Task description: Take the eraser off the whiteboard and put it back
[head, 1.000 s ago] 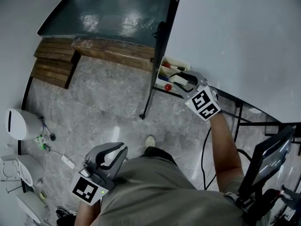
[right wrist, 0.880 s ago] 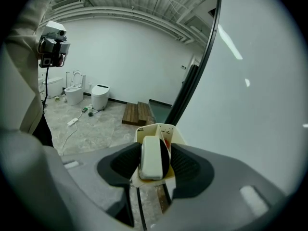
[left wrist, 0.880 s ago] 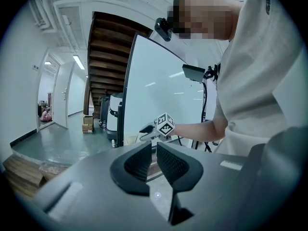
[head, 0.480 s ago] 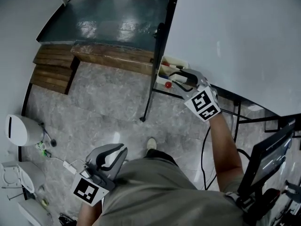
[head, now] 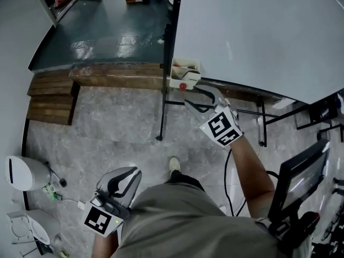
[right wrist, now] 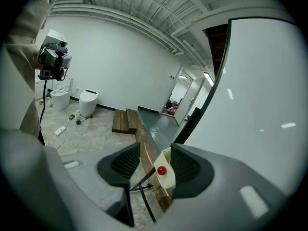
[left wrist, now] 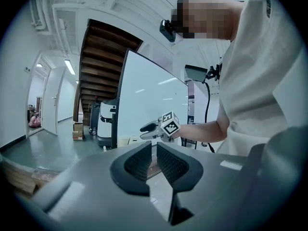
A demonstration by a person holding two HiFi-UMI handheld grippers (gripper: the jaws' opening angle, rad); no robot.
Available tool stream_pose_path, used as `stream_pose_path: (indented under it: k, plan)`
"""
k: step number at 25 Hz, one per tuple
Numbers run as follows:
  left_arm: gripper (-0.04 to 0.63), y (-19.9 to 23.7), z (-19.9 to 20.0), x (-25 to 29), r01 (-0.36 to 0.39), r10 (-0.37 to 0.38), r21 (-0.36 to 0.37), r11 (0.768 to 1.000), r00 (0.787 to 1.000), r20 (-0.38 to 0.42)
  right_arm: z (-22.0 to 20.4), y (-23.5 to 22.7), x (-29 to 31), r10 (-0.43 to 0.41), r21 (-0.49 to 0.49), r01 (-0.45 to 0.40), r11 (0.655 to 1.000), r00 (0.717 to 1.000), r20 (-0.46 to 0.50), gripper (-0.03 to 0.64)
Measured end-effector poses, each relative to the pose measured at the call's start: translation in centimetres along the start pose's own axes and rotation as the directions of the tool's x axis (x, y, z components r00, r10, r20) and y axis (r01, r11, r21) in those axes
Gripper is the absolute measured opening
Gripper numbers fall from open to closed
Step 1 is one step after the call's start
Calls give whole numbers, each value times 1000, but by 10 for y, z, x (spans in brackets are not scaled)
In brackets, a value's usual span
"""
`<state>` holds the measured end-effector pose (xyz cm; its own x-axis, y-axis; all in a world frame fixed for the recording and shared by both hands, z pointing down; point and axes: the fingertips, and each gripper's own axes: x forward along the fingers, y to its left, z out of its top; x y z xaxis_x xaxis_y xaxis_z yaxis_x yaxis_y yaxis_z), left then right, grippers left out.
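The whiteboard [head: 258, 31] fills the upper right of the head view. A white tray [head: 185, 73] hangs at its lower left corner, with a red dot [head: 183, 86] on the end. I cannot pick out the eraser. My right gripper [head: 191, 94] hovers just below and in front of the tray, open and empty. In the right gripper view the tray end [right wrist: 166, 170] and its red dot [right wrist: 161, 171] show beyond the gap of the right gripper [right wrist: 155, 150]. My left gripper [head: 124, 175] hangs low by my hip; its jaws [left wrist: 154, 146] stand a narrow gap apart, holding nothing.
A black stand leg [head: 164, 106] runs down from the board's corner to the floor. A long wooden step [head: 118, 74] and a plank pallet [head: 48, 98] lie to the left. A white bin [head: 19, 171] sits at far left, a monitor [head: 298, 176] at lower right.
My right gripper has drawn back from over the tray's contents and now sits just below the tray's end with the red dot. The left gripper has drifted a little.
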<state>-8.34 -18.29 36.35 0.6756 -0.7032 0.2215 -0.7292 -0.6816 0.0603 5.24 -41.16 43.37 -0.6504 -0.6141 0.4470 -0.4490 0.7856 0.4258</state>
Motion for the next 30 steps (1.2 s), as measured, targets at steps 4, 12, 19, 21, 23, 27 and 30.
stream_pose_path:
  k: [4, 12, 19, 21, 23, 27, 30]
  plan:
    - [35, -15, -7, -37, 40, -40, 22, 999, 999, 28, 15, 46, -30, -38, 24, 38, 999, 999, -13, 190]
    - [35, -46, -38, -109, 71, -71, 2, 997, 997, 33, 54, 142, -97, -96, 163, 86, 983, 994, 55, 184]
    - [35, -81, -55, -170, 140, -140, 7, 990, 990, 30, 91, 235, -173, -152, 223, 133, 966, 986, 70, 177]
    - [35, -89, -57, -166, 152, -152, 13, 988, 988, 34, 88, 249, -185, -140, 224, 120, 967, 987, 74, 176]
    - [35, -103, -54, -162, 168, -168, 21, 986, 985, 41, 86, 261, -200, -130, 233, 107, 967, 988, 81, 176]
    - [35, -140, -46, -155, 197, -199, 42, 979, 979, 40, 87, 283, -239, -118, 247, 90, 965, 988, 102, 177]
    - [35, -168, -37, -145, 193, -196, 47, 980, 979, 52, 78, 293, -275, -119, 258, 85, 962, 986, 117, 178]
